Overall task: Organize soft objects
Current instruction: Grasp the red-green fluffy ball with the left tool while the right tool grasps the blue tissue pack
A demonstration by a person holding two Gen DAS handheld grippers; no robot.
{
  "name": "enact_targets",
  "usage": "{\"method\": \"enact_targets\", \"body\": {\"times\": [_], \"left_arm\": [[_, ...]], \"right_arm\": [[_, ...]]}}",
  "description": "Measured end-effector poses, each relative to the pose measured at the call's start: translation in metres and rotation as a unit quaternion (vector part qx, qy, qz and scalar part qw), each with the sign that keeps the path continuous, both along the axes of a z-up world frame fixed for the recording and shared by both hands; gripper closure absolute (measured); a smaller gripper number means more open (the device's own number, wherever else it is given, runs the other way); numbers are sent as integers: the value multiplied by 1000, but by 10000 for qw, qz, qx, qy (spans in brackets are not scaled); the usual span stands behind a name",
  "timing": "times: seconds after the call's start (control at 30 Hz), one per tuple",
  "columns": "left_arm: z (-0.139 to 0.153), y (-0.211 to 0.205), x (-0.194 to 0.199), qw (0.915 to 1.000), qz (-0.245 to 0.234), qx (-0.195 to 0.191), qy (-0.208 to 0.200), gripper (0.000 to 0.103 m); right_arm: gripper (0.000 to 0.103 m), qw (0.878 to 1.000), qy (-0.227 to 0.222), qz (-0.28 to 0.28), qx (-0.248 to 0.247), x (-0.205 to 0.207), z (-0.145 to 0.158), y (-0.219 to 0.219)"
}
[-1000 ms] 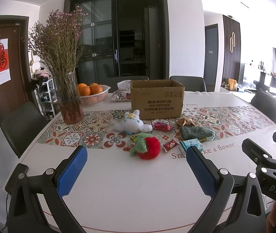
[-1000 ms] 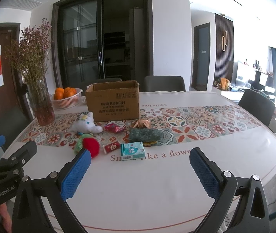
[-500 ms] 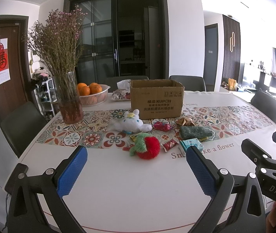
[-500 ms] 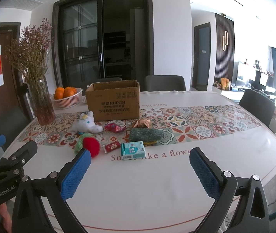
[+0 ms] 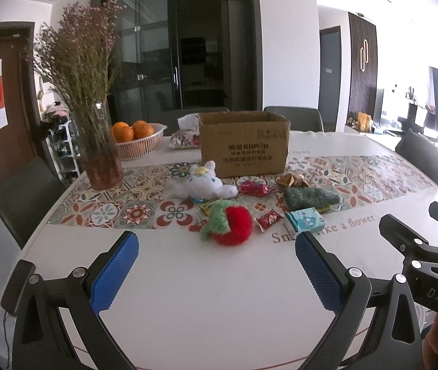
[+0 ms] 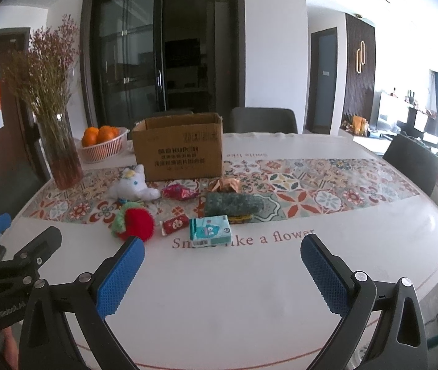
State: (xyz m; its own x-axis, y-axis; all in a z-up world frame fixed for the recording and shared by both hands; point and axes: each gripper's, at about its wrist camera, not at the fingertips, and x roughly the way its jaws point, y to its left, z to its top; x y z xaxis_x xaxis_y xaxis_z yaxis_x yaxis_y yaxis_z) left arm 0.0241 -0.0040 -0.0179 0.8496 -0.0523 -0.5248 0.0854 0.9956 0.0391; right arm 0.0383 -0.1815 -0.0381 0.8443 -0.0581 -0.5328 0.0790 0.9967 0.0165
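Note:
A red strawberry plush (image 5: 230,225) (image 6: 134,223) lies mid-table, a white plush animal (image 5: 200,185) (image 6: 132,185) behind it. A green sponge (image 5: 311,198) (image 6: 233,203), a teal tissue pack (image 5: 304,222) (image 6: 209,231) and several candy wrappers (image 5: 254,188) lie to the right. An open cardboard box (image 5: 243,143) (image 6: 179,151) stands behind them. My left gripper (image 5: 217,268) and right gripper (image 6: 220,269) are open and empty, held above the near table edge, short of the objects.
A glass vase of dried flowers (image 5: 98,154) stands at the left. A basket of oranges (image 5: 137,138) sits behind it, a floral pouch (image 5: 185,140) beside the box. Dark chairs (image 6: 263,120) surround the table (image 5: 219,293).

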Motion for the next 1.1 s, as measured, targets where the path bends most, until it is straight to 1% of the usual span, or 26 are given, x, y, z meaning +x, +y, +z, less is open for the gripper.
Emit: {"method": "enact_targets", "body": {"times": [0.1, 0.23, 0.47, 0.6, 0.77, 0.97, 1.1], "left_arm": [[-6, -1, 12, 9999, -27, 124, 59, 0], [-17, 0, 32, 9997, -96, 155, 177, 0], [-40, -2, 72, 9980, -267, 183, 552, 0], [-52, -4, 91, 9966, -376, 244, 689, 0], [-70, -8, 117, 9941, -540, 330, 877, 0], [-93, -11, 145, 9892, -758, 252, 1232, 0], [-105, -15, 159, 9864, -854, 323, 1365, 0]], "right_arm": [[0, 9999, 139, 51, 45, 15, -9, -1], [0, 9995, 291, 111, 57, 39, -19, 1], [0, 9982, 570, 166, 84, 77, -39, 4], [0, 9968, 763, 224, 64, 98, -53, 6], [0, 9940, 1047, 283, 128, 123, -72, 6], [1, 9900, 1355, 323, 202, 152, -95, 5], [1, 9874, 1527, 361, 199, 166, -108, 4]]}}
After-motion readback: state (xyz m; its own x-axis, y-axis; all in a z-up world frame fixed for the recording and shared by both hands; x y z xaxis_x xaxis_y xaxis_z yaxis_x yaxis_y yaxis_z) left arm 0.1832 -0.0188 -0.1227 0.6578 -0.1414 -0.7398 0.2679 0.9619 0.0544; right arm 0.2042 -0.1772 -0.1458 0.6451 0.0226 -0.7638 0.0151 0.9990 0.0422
